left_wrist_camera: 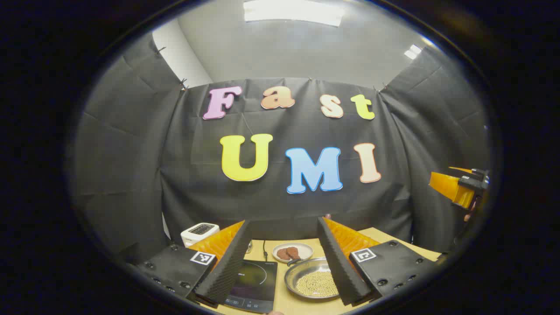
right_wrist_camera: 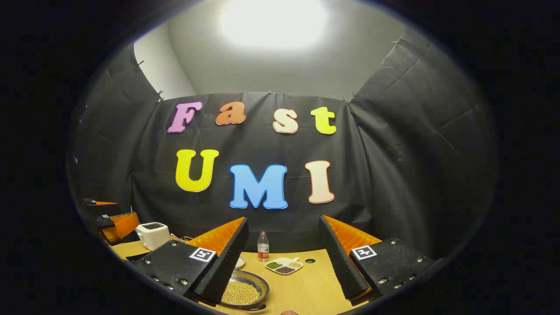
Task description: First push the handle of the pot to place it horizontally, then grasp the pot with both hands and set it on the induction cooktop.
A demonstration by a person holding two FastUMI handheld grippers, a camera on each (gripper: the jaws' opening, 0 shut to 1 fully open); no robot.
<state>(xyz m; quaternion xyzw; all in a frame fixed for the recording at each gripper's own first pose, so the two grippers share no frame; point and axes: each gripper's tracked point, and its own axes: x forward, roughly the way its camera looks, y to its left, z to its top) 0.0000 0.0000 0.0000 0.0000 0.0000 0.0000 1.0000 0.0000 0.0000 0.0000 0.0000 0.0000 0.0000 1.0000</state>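
Note:
The pot (left_wrist_camera: 313, 284) is a shallow metal pan full of yellow beans, standing on the wooden table (left_wrist_camera: 280, 302) just right of the black induction cooktop (left_wrist_camera: 253, 284). My left gripper (left_wrist_camera: 283, 221) hovers above and short of them, open, nothing between its fingers. In the right gripper view the pot (right_wrist_camera: 245, 291) lies low and left, partly behind one finger, with a dark handle stub (right_wrist_camera: 254, 307) at its near rim. My right gripper (right_wrist_camera: 283, 218) is open and holds nothing. Each gripper also shows at the other view's edge: the right gripper (left_wrist_camera: 459, 186) and the left gripper (right_wrist_camera: 111, 221).
A small plate of brown food (left_wrist_camera: 292, 252) sits behind the pot. A white toaster (right_wrist_camera: 152, 235) stands at the back left. A water bottle (right_wrist_camera: 262, 246) and a divided dish of beans (right_wrist_camera: 284, 265) stand near the back wall. The cooktop's cord (left_wrist_camera: 264, 251) runs backward.

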